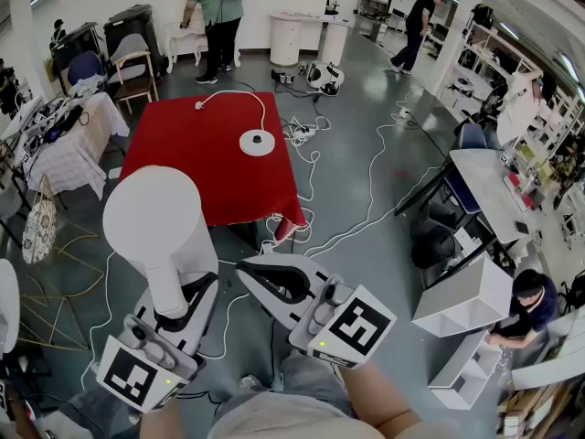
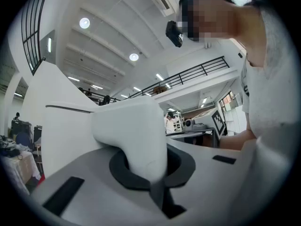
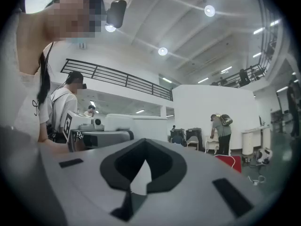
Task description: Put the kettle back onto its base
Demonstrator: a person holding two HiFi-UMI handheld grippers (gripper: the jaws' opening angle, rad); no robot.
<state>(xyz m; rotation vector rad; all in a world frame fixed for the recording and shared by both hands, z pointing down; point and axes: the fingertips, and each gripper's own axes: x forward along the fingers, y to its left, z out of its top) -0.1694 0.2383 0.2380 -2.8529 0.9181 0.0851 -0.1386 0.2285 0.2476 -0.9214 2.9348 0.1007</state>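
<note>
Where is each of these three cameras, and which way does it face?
Head view: on the person's head, looking steeply down at the red table and base; left tool, right tool and arms show.
Left gripper view: on the left tool, looking along jaws shut on the kettle; person's torso at right.
Right gripper view: on the right tool, along shut, empty jaws; person's shoulder at left.
Shared: each gripper view shows the other tool.
</note>
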